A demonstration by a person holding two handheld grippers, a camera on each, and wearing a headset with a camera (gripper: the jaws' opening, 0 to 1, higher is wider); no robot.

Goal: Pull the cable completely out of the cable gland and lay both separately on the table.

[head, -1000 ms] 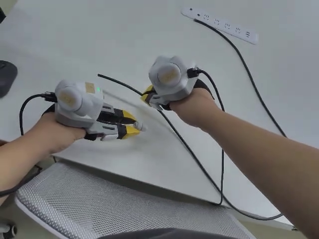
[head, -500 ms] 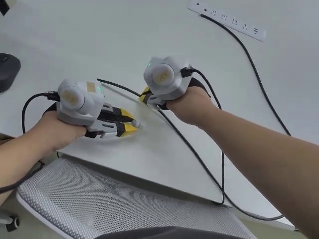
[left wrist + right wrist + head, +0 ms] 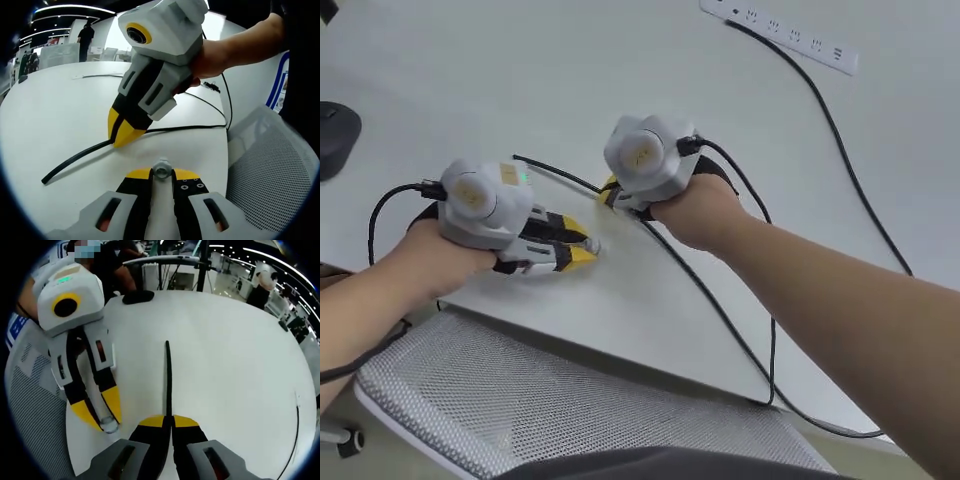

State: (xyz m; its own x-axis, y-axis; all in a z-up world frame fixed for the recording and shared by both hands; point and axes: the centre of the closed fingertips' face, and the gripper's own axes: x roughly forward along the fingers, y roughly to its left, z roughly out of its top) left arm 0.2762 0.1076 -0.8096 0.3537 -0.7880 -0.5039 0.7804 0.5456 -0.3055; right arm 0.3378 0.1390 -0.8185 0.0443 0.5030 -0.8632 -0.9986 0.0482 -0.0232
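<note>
Gland (image 3: 161, 167) btwn L gripper (image 3: 161, 173) jaws; cable (image 3: 168, 370) btwn R gripper (image 3: 168, 420) jaws.

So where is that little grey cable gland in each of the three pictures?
Head view: cable gland held by the left claw, left of centre.
Left gripper view: bottom centre, between that claw's tips.
Right gripper view: lower left, in the other claw's tips.
Shared landmark: the black cable in the right claw.

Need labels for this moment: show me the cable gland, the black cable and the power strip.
cable gland (image 3: 161, 168), left gripper view, its round grey end.
black cable (image 3: 168, 375), right gripper view, midway along the free stretch.
power strip (image 3: 790, 37), head view, middle of its white body.
</note>
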